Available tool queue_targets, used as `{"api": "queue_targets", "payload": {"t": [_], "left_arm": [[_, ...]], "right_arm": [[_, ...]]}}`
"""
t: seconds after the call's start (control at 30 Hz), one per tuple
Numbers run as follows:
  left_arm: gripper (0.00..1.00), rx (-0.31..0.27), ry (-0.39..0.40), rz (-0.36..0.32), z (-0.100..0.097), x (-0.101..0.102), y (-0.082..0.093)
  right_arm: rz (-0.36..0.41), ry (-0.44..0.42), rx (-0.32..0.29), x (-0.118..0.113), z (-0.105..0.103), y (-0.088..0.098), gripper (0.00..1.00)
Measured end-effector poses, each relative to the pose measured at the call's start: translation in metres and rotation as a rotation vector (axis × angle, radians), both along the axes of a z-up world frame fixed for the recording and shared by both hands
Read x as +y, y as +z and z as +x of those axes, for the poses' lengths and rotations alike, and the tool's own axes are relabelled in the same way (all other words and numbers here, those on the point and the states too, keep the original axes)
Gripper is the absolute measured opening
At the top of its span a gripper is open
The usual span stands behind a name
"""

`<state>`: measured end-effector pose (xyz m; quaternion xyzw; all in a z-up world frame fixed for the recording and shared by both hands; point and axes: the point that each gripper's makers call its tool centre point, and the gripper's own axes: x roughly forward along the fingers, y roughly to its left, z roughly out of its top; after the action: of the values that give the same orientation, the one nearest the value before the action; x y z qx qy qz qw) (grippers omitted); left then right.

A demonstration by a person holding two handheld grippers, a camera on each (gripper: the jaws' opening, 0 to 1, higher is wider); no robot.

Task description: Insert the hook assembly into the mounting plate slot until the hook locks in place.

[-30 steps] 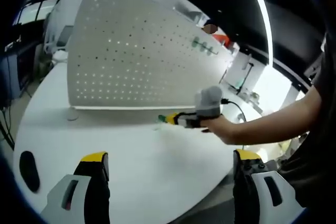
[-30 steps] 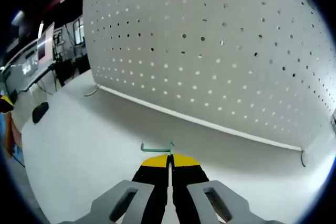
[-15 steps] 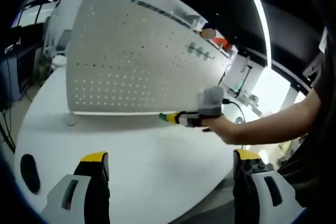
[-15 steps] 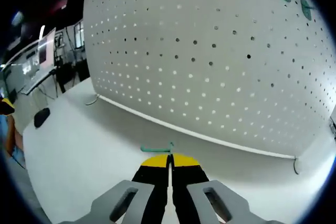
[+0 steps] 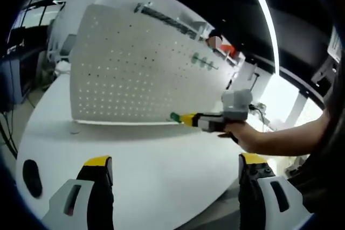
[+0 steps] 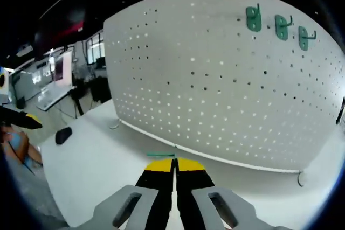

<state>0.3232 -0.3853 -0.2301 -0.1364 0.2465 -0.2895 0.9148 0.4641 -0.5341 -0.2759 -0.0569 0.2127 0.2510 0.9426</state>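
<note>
A white pegboard mounting plate (image 5: 135,68) (image 6: 226,90) stands upright on the round white table (image 5: 151,171). Three green hooks (image 6: 276,24) hang near its top edge, seen as green hooks (image 5: 204,61) in the left gripper view. My right gripper (image 6: 174,166) is shut on a green hook (image 6: 161,154), whose wire sticks out left of the yellow tips, in front of the plate's lower part. In the left gripper view that right gripper (image 5: 186,118) is held by a hand, the green hook (image 5: 174,116) at its tip near the plate's bottom edge. My left gripper (image 5: 175,173) stands open over the table, holding nothing.
A black oval object (image 5: 29,172) (image 6: 63,134) lies on the table near its edge. The plate rests on small feet (image 6: 302,177). A person's arm (image 5: 285,138) reaches in from the right. Desks and monitors (image 6: 51,76) stand beyond the table.
The right gripper with the green hook has drawn back and tilted up, so the hung hooks at the plate's top now show. The left gripper has stayed open and nearly still.
</note>
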Motion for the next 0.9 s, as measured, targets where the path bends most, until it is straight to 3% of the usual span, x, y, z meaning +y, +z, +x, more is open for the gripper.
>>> {"api": "queue_targets", "payload": {"t": [0.27,0.5,0.9], "left_arm": [[0.97,0.006,-0.004,0.01,-0.006,-0.004,-0.005],[0.96,0.016,-0.012,0.013,-0.01,-0.007,-0.009],[0.9,0.017,-0.03,-0.016,-0.01,-0.009,-0.005]], "right_arm": [[0.047,0.027,-0.012,0.0,-0.036,0.026,0.0],[0.149,0.064,-0.004,0.007,-0.07,0.049,0.0],[0.347,0.09,0.088,0.018,-0.114,0.063,0.0]]}}
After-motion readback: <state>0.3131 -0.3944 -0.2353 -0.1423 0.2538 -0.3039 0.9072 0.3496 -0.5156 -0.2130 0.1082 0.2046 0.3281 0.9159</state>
